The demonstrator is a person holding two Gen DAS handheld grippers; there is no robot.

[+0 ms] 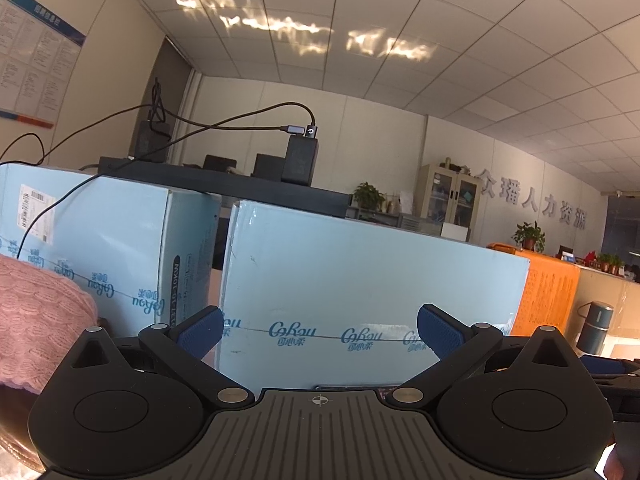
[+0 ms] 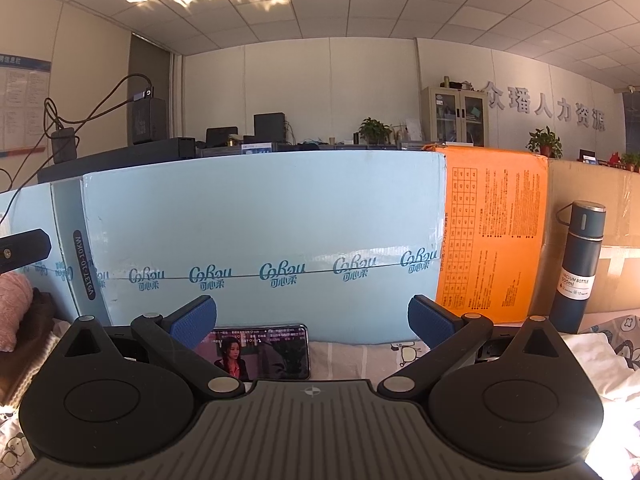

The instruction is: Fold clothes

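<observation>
A pink knitted garment point(image 1: 36, 320) lies at the left edge of the left wrist view, to the left of my left gripper point(image 1: 320, 332). That gripper is open and empty, pointing level at light blue boxes. In the right wrist view the pink garment point(image 2: 14, 308) shows at the far left on top of a brown garment point(image 2: 28, 344). My right gripper point(image 2: 312, 320) is open and empty, above a patterned bedsheet point(image 2: 360, 356). A white cloth point(image 2: 600, 360) lies at the right.
Light blue cartons point(image 2: 260, 240), an orange box point(image 2: 492, 232) and a brown carton point(image 2: 616, 208) form a wall close ahead. A phone point(image 2: 264, 352) playing video leans against the blue carton. A dark blue vacuum bottle point(image 2: 578, 268) stands at the right. Cables and chargers point(image 1: 298, 160) sit above.
</observation>
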